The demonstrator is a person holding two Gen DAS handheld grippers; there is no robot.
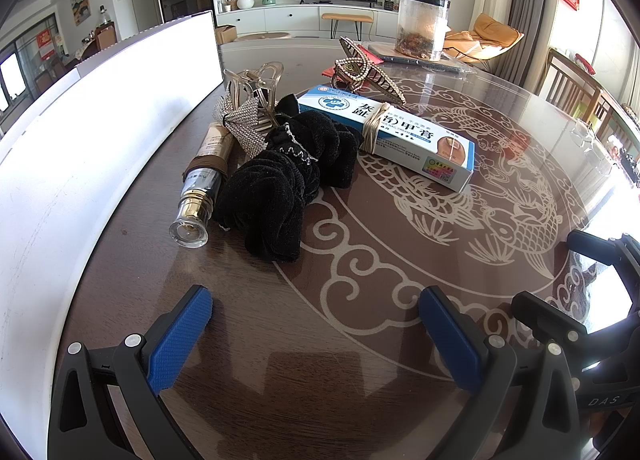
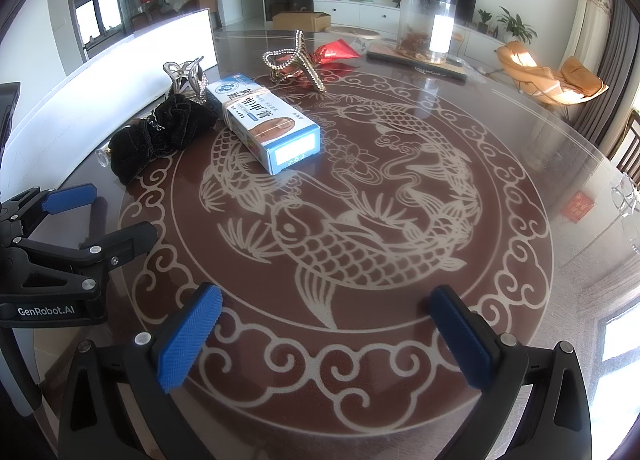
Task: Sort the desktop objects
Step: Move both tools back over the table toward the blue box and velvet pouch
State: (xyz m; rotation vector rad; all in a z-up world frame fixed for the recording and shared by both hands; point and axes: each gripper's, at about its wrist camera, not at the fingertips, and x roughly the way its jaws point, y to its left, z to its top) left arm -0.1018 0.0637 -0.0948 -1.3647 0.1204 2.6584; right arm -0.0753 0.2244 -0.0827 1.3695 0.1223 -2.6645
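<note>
On the round fish-patterned table [image 1: 400,244] lie a black velvet scrunchie [image 1: 280,188], a pump cosmetic bottle [image 1: 202,188] on its side, a rhinestone clear hair claw [image 1: 248,108], a blue-and-white medicine box [image 1: 384,132] with a rubber band around it, and a beaded brown hair claw [image 1: 368,72]. My left gripper [image 1: 316,324] stands open and empty just in front of the scrunchie. In the right wrist view the box [image 2: 264,124], scrunchie [image 2: 160,132] and beaded claw [image 2: 294,60] lie far ahead to the left. My right gripper [image 2: 326,328] is open over the fish design, holding nothing.
A long white box wall [image 1: 80,164] runs along the table's left side. A clear plastic jar [image 1: 422,26] stands on a tray at the far edge beside a red packet [image 2: 336,52]. Chairs stand to the right. The left gripper's body [image 2: 60,244] shows at the right view's left edge.
</note>
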